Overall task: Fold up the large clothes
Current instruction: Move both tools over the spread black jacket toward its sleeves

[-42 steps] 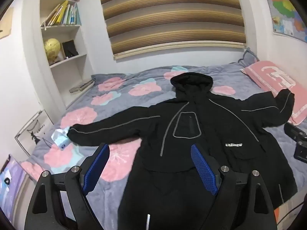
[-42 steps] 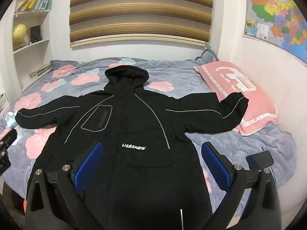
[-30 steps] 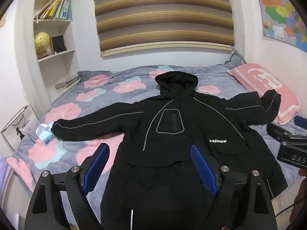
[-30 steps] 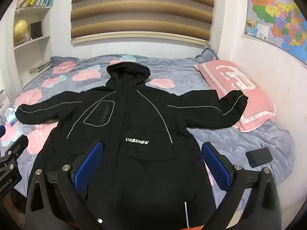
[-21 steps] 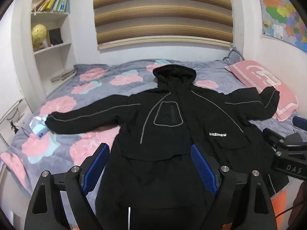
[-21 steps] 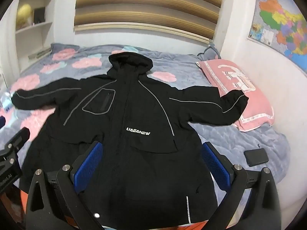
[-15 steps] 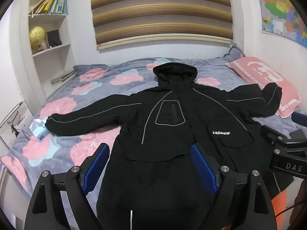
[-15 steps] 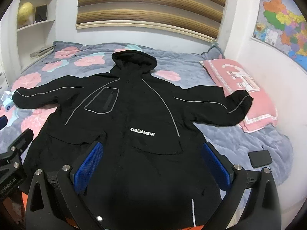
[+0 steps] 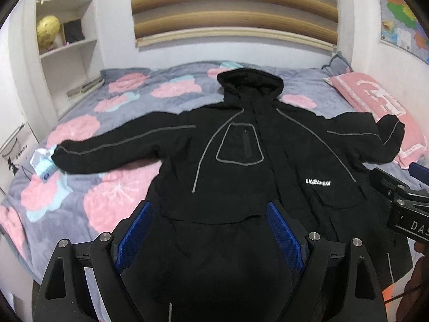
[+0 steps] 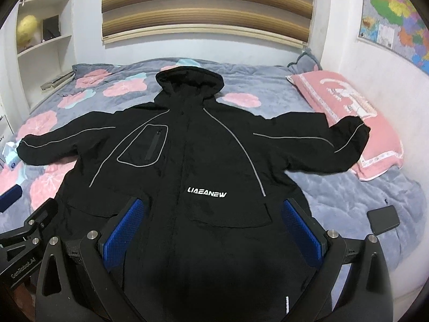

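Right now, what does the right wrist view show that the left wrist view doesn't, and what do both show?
Only the right wrist view shows the dark flat device lying on the blanket past the jacket's hem, and the left tongs from outside at its left edge.

Only the left wrist view shows the right tongs from outside at its right edge.

Both show the black jacket spread flat, sleeves out, one cuff on the pink pillow, plus the shelf and blinds. Both tongs are open, holding nothing.
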Demonstrator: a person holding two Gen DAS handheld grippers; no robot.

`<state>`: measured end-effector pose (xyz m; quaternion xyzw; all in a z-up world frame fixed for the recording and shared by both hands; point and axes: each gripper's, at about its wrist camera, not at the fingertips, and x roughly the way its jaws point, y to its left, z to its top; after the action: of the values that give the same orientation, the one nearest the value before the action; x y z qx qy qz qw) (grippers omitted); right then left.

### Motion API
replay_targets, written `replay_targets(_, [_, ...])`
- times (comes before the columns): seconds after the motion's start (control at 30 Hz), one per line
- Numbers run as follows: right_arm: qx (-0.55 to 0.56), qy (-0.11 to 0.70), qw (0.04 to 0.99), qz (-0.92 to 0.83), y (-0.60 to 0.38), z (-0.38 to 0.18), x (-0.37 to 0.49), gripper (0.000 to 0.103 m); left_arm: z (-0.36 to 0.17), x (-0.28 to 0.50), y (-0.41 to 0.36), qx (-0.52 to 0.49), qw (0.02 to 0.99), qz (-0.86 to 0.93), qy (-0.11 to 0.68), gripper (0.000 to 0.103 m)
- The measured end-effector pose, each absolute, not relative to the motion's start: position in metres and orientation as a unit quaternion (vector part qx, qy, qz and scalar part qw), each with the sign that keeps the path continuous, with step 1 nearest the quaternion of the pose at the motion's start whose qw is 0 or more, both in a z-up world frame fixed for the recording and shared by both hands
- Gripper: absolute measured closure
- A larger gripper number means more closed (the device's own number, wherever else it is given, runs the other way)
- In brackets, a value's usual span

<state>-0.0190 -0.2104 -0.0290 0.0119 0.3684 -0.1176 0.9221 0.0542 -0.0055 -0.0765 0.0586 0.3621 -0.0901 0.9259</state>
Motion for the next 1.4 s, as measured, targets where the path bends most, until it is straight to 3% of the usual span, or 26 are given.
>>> replay_targets(0.2, [0.017,0.37,0.921,-0.117,-0.212,-0.035,-0.015,0.0,-0.082,0.06,-0.01,0.059,0.919,-0.093,0.378,0.016])
replay_targets(0.47, [0.031,0.37,0.92,-0.121,-0.222,-0.04,-0.009,0.0,-0.075,0.065,-0.008,0.047,0.94,-0.075,0.329,0.016])
replay_targets(1.4, [0.035,0.378,0.917,-0.124,-0.222,-0.048,-0.005,0.0,-0.091,0.071,-0.011,0.042,0.925,-0.097,0.364,0.015])
